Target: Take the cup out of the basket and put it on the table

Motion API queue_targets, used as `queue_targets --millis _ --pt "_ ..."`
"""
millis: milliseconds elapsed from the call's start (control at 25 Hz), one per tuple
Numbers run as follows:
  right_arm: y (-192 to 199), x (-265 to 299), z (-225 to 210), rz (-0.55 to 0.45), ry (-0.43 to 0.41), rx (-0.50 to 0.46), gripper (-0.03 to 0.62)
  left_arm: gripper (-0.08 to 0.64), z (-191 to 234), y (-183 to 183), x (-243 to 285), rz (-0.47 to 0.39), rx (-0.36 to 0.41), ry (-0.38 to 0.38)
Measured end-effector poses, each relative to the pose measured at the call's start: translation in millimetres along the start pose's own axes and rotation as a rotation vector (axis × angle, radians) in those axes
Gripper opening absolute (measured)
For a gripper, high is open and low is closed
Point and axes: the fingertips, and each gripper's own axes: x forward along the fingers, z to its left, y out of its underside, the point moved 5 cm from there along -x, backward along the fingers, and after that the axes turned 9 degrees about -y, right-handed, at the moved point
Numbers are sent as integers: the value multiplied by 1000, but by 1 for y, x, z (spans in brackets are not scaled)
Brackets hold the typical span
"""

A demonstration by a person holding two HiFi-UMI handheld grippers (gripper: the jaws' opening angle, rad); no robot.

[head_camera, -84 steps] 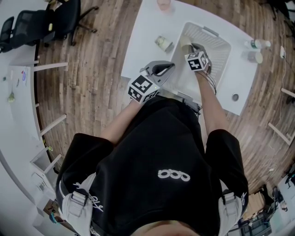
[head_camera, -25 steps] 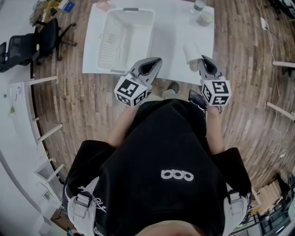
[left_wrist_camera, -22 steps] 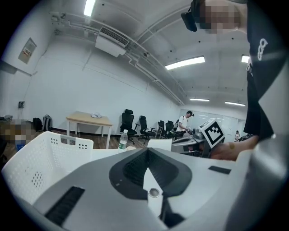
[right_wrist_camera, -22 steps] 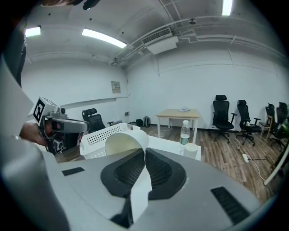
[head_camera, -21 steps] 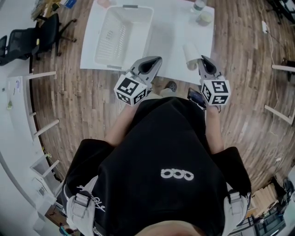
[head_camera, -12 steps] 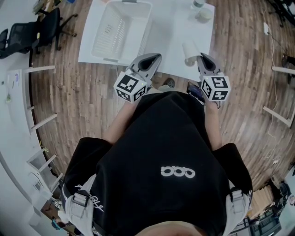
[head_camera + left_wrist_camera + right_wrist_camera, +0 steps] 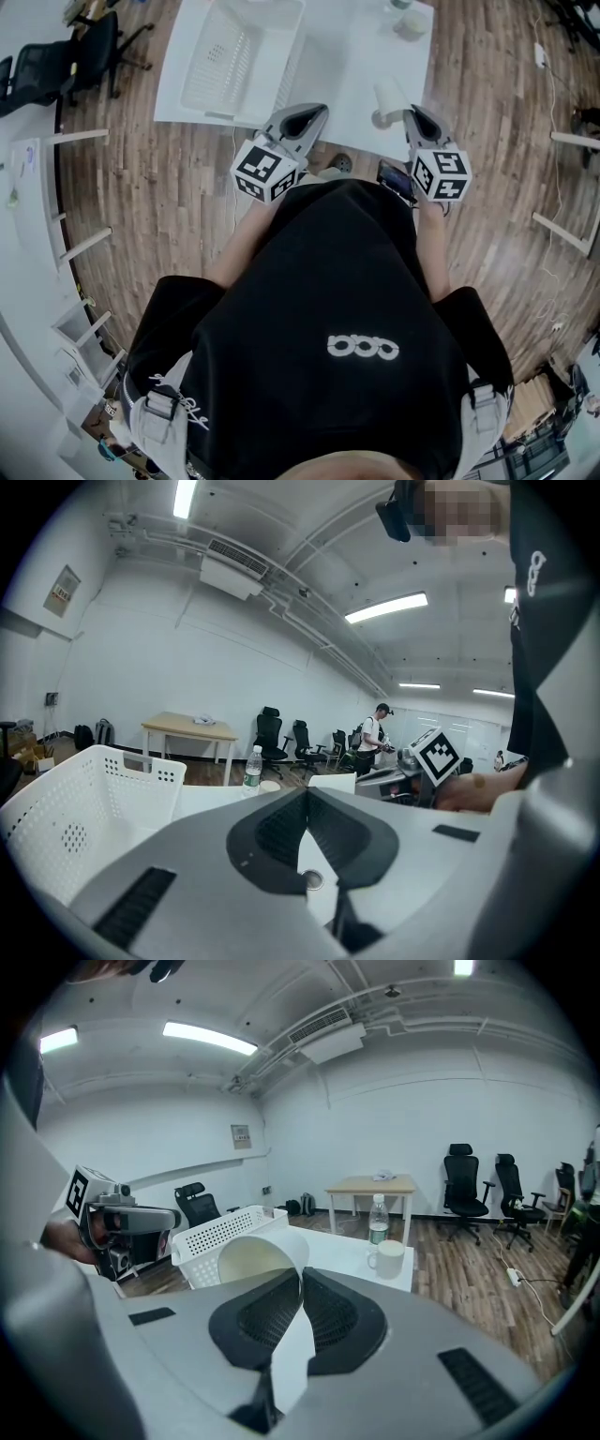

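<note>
My right gripper (image 7: 413,113) (image 7: 300,1273) is shut on the wall of a white paper cup (image 7: 386,97) (image 7: 255,1252). The cup is tipped on its side, its mouth facing back toward the gripper. I hold it over the near right edge of the white table (image 7: 352,66), well clear of the white perforated basket (image 7: 234,52) (image 7: 223,1228) at the table's left. My left gripper (image 7: 312,112) (image 7: 307,792) is shut and empty, hovering at the table's near edge beside the basket (image 7: 80,808).
A water bottle (image 7: 377,1214) (image 7: 251,769) and a white mug (image 7: 386,1258) stand at the table's far right corner. A small round dark fitting (image 7: 342,162) shows by the near edge. Wooden floor surrounds the table; office chairs (image 7: 56,56) stand to the left.
The right gripper has carried the cup out of the basket and across to the table's near right side. Over the last second both grippers drifted only slightly.
</note>
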Motion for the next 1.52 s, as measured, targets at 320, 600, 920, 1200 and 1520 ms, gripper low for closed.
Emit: queue_targets --millis 320,600,920,1200,1520 --pt "8 -1 1 12 -5 17 35 9 -2 3 1 9 6 13" --pt "12 3 -2 29 -16 19 35 9 1 6 4 19 1 10" --pt "16 4 -3 37 -22 26 35 9 1 7 7 23 2 8" --pt "19 2 -5 40 -21 32 35 9 0 8 7 26 -1 5" --pt "18 7 -8 47 -14 40 35 9 7 7 8 29 -4 3"
